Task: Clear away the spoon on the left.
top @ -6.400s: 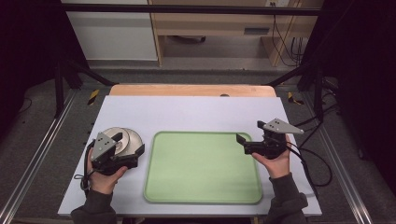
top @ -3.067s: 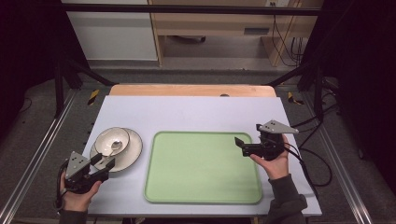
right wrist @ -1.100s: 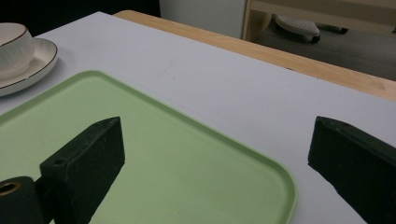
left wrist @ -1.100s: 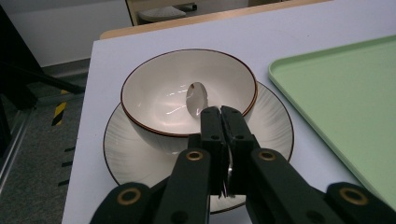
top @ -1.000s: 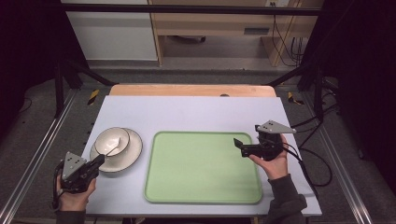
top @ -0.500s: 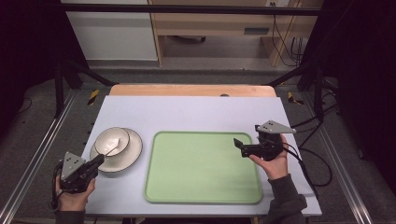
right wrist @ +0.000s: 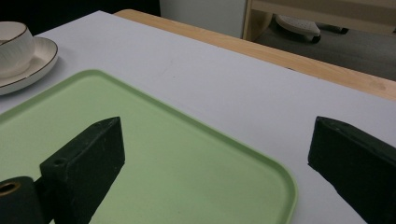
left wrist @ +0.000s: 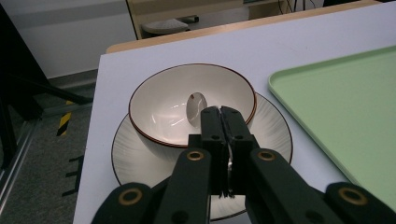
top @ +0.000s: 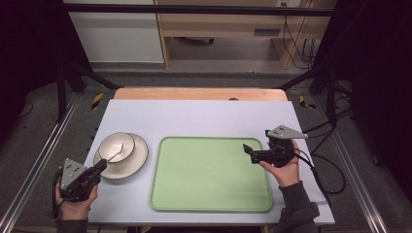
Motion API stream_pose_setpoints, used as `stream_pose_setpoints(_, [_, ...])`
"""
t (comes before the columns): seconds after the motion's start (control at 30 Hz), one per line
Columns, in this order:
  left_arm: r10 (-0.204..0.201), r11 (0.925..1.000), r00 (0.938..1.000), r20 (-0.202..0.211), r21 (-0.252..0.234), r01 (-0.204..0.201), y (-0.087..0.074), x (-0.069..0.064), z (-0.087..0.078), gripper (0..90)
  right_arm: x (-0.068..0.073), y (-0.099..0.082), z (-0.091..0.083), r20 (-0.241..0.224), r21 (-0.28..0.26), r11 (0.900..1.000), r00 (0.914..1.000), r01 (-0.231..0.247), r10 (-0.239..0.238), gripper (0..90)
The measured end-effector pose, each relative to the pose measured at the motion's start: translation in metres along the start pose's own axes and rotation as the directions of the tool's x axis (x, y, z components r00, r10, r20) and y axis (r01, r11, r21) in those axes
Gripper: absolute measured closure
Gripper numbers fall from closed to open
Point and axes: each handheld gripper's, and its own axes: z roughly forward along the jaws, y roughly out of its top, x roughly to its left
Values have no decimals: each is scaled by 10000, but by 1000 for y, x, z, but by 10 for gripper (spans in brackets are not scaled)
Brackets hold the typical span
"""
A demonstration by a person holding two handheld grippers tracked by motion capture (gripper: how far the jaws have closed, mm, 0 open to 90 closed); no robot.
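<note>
A cream bowl (top: 117, 146) with a dark rim stands on a ribbed white plate (top: 134, 162) at the table's left. A pale spoon (left wrist: 195, 105) lies in the bowl (left wrist: 159, 100); its handle is hidden behind my left jaws. My left gripper (top: 101, 165) hovers at the plate's (left wrist: 135, 158) near-left rim, jaws shut, and I see nothing held (left wrist: 219, 112). My right gripper (top: 249, 151) is open over the right side of the bare green tray (top: 209, 174), its jaws wide apart above the tray's corner (right wrist: 217, 135).
The tray (right wrist: 140, 140) lies in the middle of a white tabletop (top: 194, 114), with a wooden strip (top: 199, 93) along the far edge. Cables (top: 330, 170) trail off the right side. Floor rails and black frame legs flank the table.
Over six seconds my left gripper drew back from above the bowl to the front-left corner, uncovering the spoon. In the last second it barely moved. The right gripper drifted slightly left.
</note>
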Motion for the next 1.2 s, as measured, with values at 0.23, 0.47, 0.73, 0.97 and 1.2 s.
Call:
stream_pose_setpoints(0.23, [25, 9999, 10000, -21, -130, -25, 1, 0, -2, 889, 0, 0, 0, -4, 9, 10000, 10000, -4, 4, 41])
stream_pose_setpoints(0.47, [-37, 9992, 10000, -29, -389, 35, 4, -3, -5, 889, 1, 0, 1, 18, 26, 10000, 10000, -26, 26, 41])
stream_pose_setpoints(0.73, [43, 9984, 10000, -32, -567, -45, 8, -5, -8, 889, 0, 0, -1, 15, -19, 10000, 10000, -71, 71, 41])
stream_pose_setpoints(0.97, [60, 9973, 10000, -2, -737, -60, 11, -6, -10, 889, 0, 1, -1, 26, -35, 10000, 10000, -8, 8, 41])
stream_pose_setpoints(1.2, [138, 9947, 9999, -3, -1018, -137, 16, -8, -15, 889, 0, 1, -1, 21, -49, 10000, 10000, -10, 10, 41])
